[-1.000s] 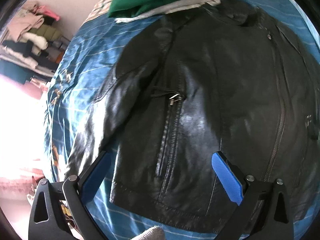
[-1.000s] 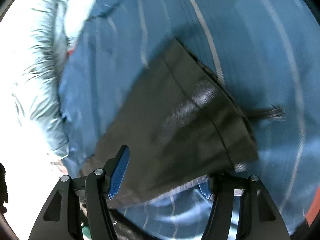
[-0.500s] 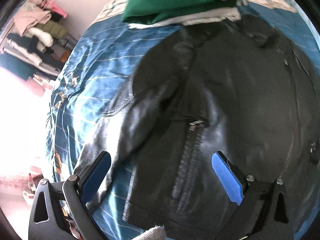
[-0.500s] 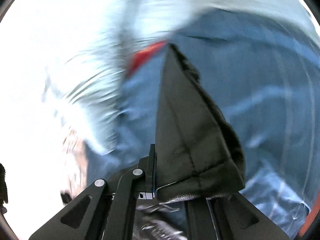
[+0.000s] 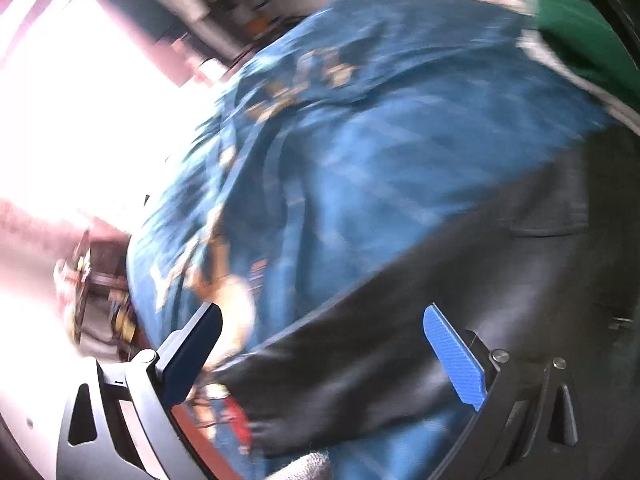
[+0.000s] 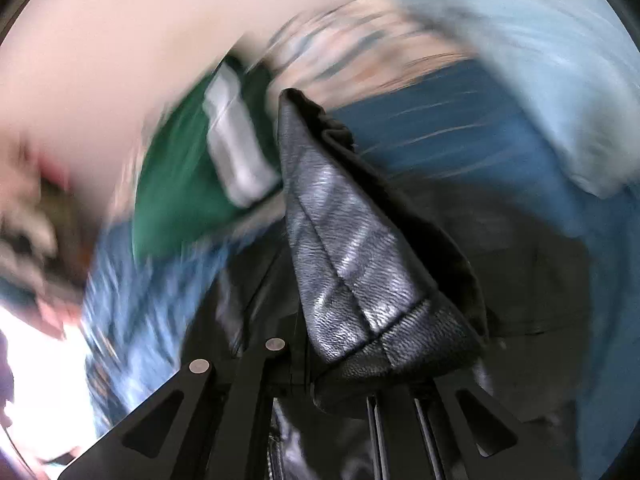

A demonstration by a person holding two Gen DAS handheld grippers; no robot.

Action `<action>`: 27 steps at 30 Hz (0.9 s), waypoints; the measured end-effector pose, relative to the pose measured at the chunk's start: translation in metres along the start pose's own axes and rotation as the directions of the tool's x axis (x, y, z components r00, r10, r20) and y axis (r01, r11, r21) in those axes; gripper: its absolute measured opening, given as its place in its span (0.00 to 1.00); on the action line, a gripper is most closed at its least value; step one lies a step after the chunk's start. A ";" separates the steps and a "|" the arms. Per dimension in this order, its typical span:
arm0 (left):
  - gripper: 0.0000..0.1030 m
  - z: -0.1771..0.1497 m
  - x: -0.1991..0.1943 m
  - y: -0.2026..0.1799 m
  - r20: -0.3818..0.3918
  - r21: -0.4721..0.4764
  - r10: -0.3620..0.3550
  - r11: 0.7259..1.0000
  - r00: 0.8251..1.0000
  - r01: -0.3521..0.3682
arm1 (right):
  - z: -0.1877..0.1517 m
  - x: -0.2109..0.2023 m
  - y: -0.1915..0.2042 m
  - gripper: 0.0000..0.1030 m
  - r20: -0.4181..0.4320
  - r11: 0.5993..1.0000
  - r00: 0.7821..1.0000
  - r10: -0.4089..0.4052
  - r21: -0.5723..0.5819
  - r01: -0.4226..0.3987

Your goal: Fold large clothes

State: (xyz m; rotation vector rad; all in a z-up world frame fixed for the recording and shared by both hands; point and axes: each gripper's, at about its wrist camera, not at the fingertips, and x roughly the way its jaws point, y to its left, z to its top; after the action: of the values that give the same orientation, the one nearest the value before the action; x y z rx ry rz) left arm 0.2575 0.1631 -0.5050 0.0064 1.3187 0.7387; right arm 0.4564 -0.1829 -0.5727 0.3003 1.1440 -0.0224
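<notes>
One black leather jacket [image 6: 352, 280], grained and glossy, lies on the blue bed [image 5: 380, 140]. Right claw [image 6: 340, 384] clamped on its stitched cuff; left claw [image 5: 320, 352] spread apart above a sleeve.

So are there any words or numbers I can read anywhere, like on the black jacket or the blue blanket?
None can be read.
Shiny black leather jacket: no label or lettering shows.
Blue striped bed cover: yellowish marks along its edge, too blurred to tell whether they are letters or a pattern.
Folded green garment with a white stripe: no text shows.
</notes>
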 end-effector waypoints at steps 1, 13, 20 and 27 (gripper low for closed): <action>1.00 -0.003 0.006 0.013 -0.016 -0.016 0.007 1.000 1.000 -0.007 | -0.008 0.022 0.020 0.06 -0.048 0.998 0.999 -0.025 -0.050 0.023; 0.99 -0.079 0.025 0.049 -0.252 -0.135 -0.316 0.947 0.915 0.290 | -0.108 -0.005 -0.042 0.67 -0.353 0.988 0.926 0.132 0.126 -0.092; 0.99 -0.049 0.017 -0.069 -0.236 0.116 -0.519 0.824 0.821 0.554 | -0.186 -0.063 -0.219 0.67 -0.446 0.895 0.891 -0.081 0.361 0.261; 0.32 -0.067 0.027 -0.144 -0.348 0.291 -0.506 0.742 0.789 0.604 | -0.228 -0.049 -0.278 0.67 -0.467 0.883 0.883 -0.048 0.394 0.257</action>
State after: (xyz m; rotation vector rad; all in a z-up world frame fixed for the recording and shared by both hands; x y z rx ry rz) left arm 0.2706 0.0379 -0.6057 -0.1662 1.5843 -0.0588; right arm 0.1850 -0.4003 -0.6776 0.6463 1.6214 -0.3847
